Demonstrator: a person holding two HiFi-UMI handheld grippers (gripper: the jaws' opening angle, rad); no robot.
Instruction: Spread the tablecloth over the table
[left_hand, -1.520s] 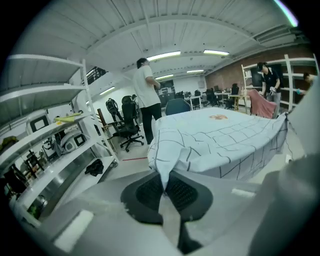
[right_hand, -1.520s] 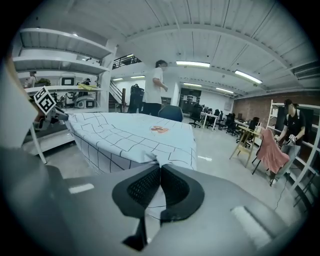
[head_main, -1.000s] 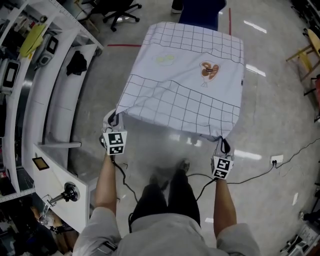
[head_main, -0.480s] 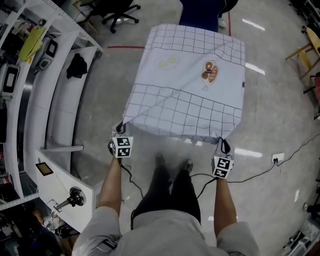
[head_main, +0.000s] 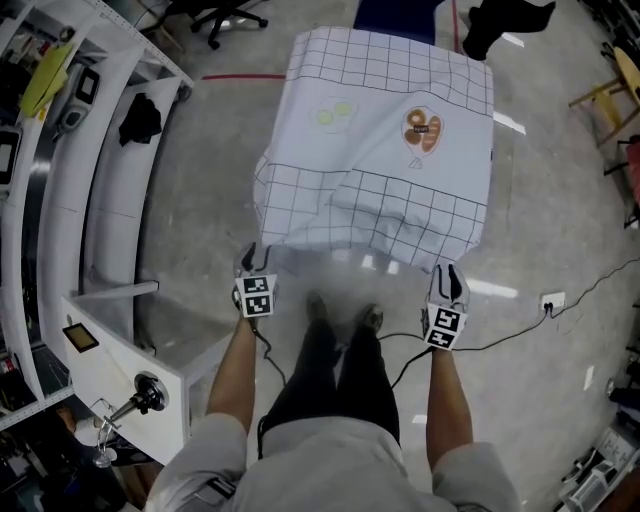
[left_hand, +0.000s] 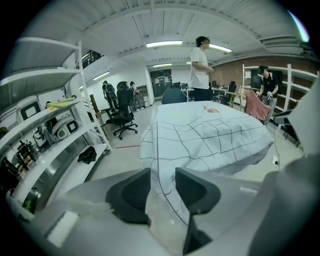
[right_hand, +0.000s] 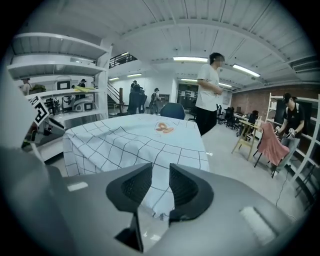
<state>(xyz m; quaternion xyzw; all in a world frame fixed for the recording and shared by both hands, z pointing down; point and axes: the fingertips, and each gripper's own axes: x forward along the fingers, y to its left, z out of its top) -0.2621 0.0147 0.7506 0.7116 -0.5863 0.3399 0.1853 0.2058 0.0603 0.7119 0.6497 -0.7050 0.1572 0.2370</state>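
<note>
I am holding my left tongs (head_main: 250, 262) at the lower left of the tablecloth (head_main: 380, 150). Their jaws are opening, and the cloth's corner is hanging loose in the gap with neither pad pressing on it. My right tongs (head_main: 447, 278) are sitting at the lower right corner, jaws likewise standing apart, with the checked hem dangling between them untouched. The cloth is lying over the table in the upper middle of the head view, draping down the near side, with a brown print (head_main: 422, 130) showing at its upper right. On the white shelves (head_main: 105, 200) along the left edge, a black bundle (head_main: 139, 120) is lying on one level and something yellow (head_main: 45, 85) on another.
</note>
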